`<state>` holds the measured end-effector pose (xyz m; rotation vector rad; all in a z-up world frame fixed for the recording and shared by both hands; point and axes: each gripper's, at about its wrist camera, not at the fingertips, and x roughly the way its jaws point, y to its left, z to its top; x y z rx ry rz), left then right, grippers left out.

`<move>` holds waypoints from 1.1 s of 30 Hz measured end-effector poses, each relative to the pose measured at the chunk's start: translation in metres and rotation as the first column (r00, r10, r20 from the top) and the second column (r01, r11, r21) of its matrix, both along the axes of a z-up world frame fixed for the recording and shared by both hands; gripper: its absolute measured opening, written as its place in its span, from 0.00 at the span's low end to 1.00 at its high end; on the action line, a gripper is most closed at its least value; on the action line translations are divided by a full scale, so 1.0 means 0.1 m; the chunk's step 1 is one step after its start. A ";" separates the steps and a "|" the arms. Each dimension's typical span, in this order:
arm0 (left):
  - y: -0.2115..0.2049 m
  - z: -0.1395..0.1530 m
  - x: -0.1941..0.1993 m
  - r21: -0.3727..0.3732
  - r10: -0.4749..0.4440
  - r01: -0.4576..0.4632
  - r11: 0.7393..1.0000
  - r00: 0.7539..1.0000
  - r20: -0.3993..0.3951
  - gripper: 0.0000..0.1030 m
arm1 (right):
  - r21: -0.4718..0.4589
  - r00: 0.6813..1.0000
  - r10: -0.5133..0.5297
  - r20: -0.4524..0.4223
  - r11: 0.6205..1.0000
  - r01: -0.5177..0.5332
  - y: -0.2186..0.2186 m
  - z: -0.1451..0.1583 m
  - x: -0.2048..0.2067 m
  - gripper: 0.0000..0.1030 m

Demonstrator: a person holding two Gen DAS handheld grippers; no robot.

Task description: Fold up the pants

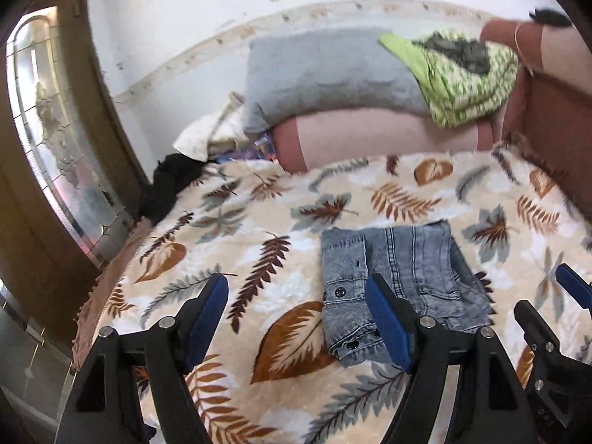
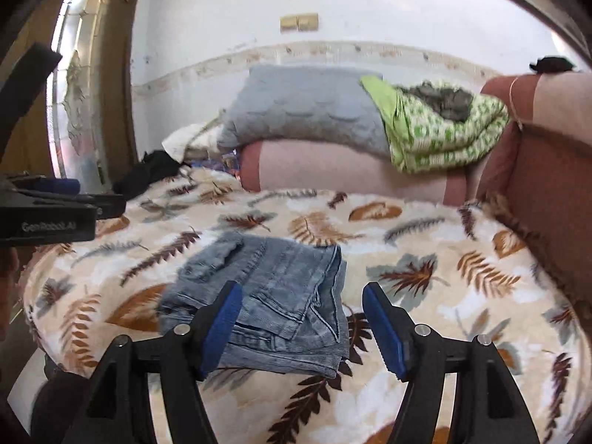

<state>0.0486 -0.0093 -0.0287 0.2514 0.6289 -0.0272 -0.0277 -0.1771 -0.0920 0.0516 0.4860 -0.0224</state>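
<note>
Leaf-print blanket (image 1: 281, 192), folded jeans (image 1: 403, 273), waistband buttons left-view only

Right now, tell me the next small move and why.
Probably press the loose top flap flat with the right hand-held gripper. The jeans already lie folded in a compact stack on the blanket, both grippers are open and empty, but the top layer sits skewed.

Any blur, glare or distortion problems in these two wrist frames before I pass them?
Left wrist view: heavy fisheye bending at the wall and door, the jeans sharp, the pillow soft with slight motion blur. Right wrist view: same bowing, bright daylight glare on the door glass, the jeans a little smeared, the blanket evenly lit without hard shadows.
</note>
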 end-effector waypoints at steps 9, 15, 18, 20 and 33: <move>0.23 0.51 -0.59 -0.040 0.025 -0.019 0.999 0.988 0.150 0.89 | -0.026 0.997 -0.011 0.082 1.000 0.013 0.21 0.64 -0.50 0.75; 0.30 0.72 -0.85 -0.052 0.027 -0.016 0.999 0.978 0.207 0.90 | -0.029 0.994 -0.027 0.102 0.999 0.030 0.28 0.89 -0.69 0.77; 0.31 0.78 -0.94 -0.054 0.020 -0.008 0.998 0.974 0.224 0.90 | -0.023 0.993 -0.030 0.113 0.999 0.033 0.30 0.98 -0.77 0.78; 0.31 0.80 -0.98 -0.057 0.024 -0.011 0.998 0.973 0.228 0.96 | -0.021 0.992 -0.029 0.119 0.999 0.032 0.31 1.03 -0.81 0.78; 0.39 0.78 -1.00 -0.063 0.056 -0.042 0.997 0.971 0.233 0.98 | -0.016 0.991 -0.018 0.132 1.000 0.020 0.41 1.17 -0.90 0.83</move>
